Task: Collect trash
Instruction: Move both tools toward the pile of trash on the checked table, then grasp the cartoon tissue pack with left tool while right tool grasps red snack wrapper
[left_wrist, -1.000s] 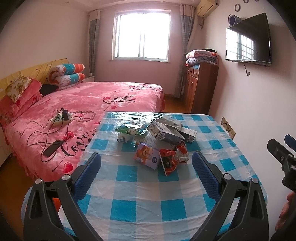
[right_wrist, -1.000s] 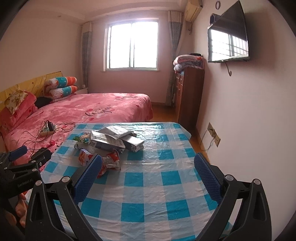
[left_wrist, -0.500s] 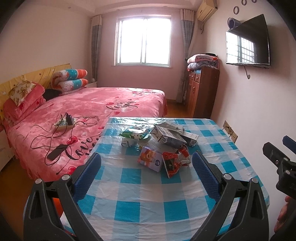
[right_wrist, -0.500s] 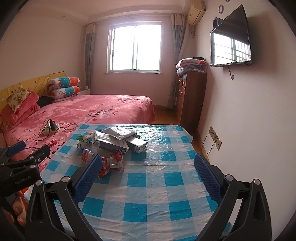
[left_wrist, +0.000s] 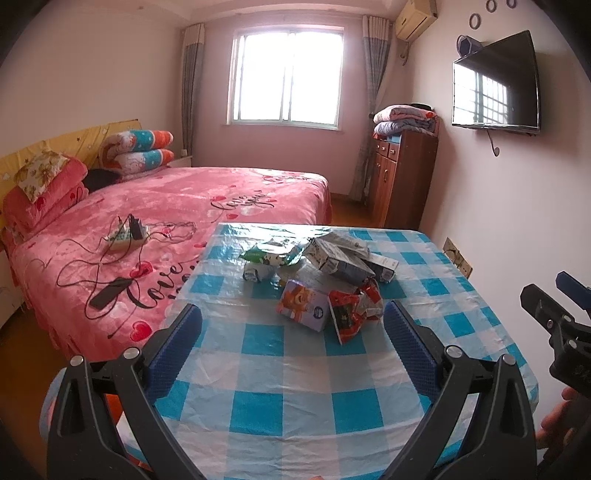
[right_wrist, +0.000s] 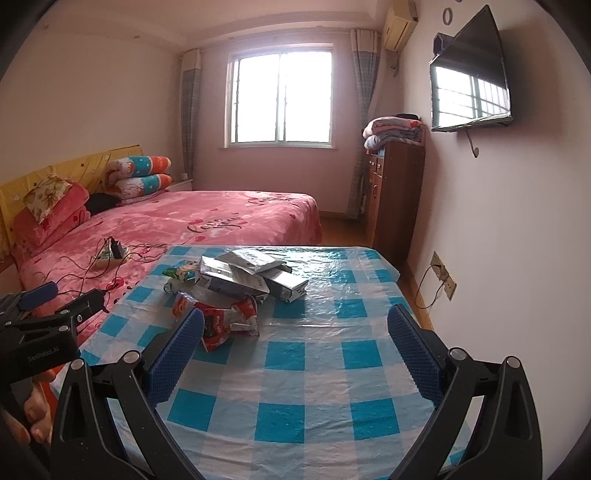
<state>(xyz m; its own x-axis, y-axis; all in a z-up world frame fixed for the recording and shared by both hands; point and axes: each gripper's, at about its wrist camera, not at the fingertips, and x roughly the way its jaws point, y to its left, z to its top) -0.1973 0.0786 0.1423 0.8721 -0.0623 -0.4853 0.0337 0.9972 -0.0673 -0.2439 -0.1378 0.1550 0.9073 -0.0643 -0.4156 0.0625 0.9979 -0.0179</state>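
A heap of trash (left_wrist: 317, 280) is seen on the bench (left_wrist: 288, 384), which is covered with a blue-and-white checked cloth. In the left wrist view the heap lies at 12 o'clock from the left gripper (left_wrist: 291, 332), whose jaws are spread wide with nothing held. A red wrapper (left_wrist: 351, 314) and a purple carton (left_wrist: 303, 308) lie nearest, with grey cartons (left_wrist: 340, 258) behind. In the right wrist view the heap is found at 11 o'clock from the right gripper (right_wrist: 295, 339), likewise wide open and empty. A pink bed (left_wrist: 155, 221) stands at 10 o'clock.
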